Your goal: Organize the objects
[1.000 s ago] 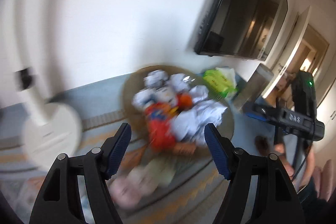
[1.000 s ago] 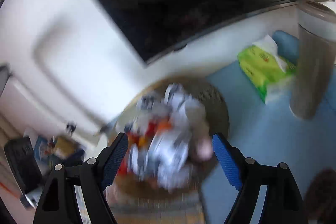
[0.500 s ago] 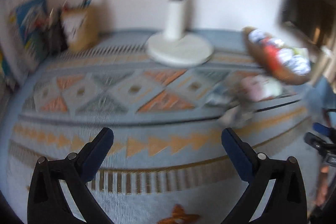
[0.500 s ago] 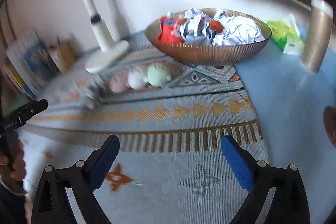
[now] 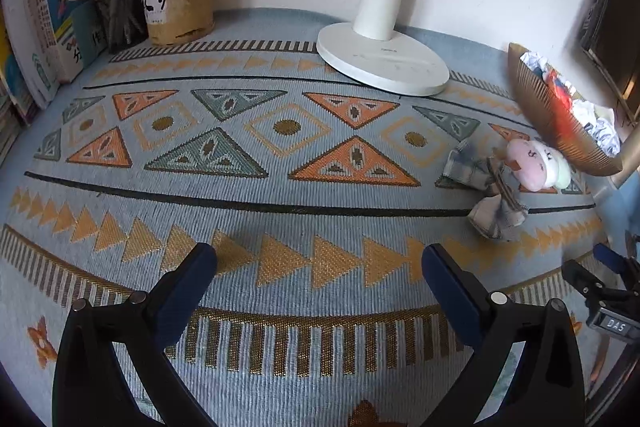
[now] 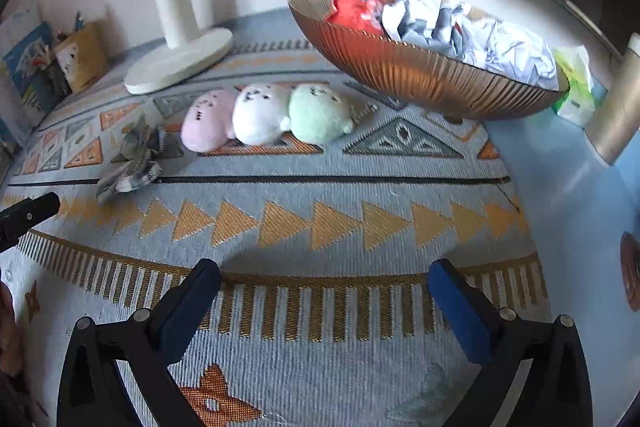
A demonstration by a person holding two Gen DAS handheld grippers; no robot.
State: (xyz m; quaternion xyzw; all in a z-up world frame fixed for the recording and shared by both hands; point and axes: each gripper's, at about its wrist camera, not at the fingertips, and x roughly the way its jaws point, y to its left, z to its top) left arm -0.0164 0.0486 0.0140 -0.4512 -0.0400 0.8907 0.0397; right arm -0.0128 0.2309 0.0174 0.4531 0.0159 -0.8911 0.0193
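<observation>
Left tongs (image 5: 319,269) gape wide, nothing btwn the blue pads, pointed down over a patterned mat (image 5: 280,163) w/ orange and grey triangles. Right tongs (image 6: 324,281) are opening, also w/ nothing btwn them, over the same mat's striped border.

Task items sit toward the far side of the mat. Three plush toys lie in a row touching each other: pink plush (image 6: 208,127), white plush (image 6: 260,115), green plush (image 6: 318,115). Just left of the pink one in the right-wrist view lies a crumpled checked cloth bow (image 6: 134,163). Behind the plush row stands a ribbed copper-coloured bowl (image 6: 420,75) heaped w/ crumpled paper (image 6: 480,35) and a red-orange wrapper (image 6: 356,7).

White lamp base (image 5: 382,63) rests at the back edge of the mat, near the wall. Far left corner: brown pen holder (image 5: 178,3) w/ pens, a dark mesh pen cup just beside it, and books (image 5: 60,7) leaning upright. Green tissue pack (image 6: 574,87) sits behind the bowl on the blue counter (image 6: 568,195), beside a metallic cylinder (image 6: 616,107).
</observation>
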